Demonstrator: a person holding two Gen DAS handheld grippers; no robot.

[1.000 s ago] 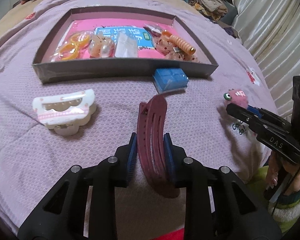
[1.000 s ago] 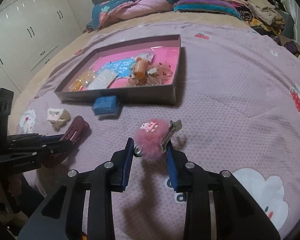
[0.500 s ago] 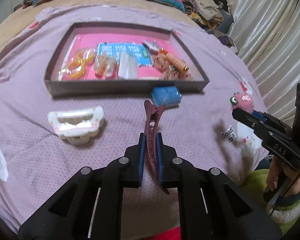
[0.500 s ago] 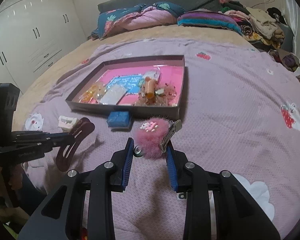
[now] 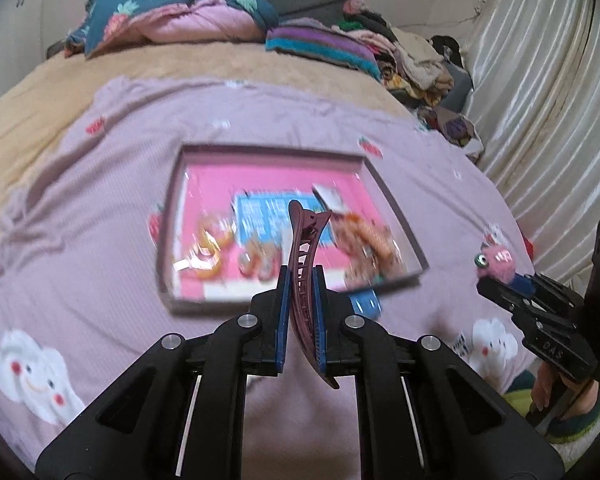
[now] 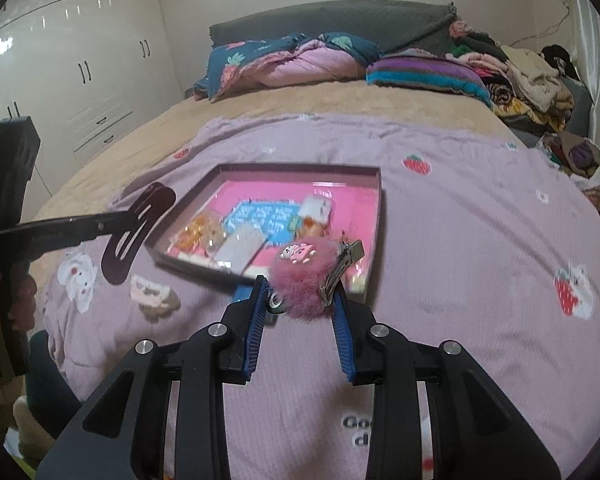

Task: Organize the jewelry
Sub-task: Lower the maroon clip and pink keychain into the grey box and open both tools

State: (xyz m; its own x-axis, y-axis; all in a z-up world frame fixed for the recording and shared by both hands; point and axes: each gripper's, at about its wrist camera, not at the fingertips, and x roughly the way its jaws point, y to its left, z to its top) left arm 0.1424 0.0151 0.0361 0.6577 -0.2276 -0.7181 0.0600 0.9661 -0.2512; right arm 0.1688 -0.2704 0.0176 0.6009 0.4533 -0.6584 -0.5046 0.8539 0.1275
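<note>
two handheld grippers hang above a lilac bedspread: the left gripper has its fingers pressed shut on one dark maroon plastic hair clip, the right gripper has its fingers closed partway on one fluffy pink pompom hair clip. both clips are held over one shallow pink-lined cardboard tray of accessories. only the right wrist view shows one cream claw clip on the bed and the white wardrobe.
</note>
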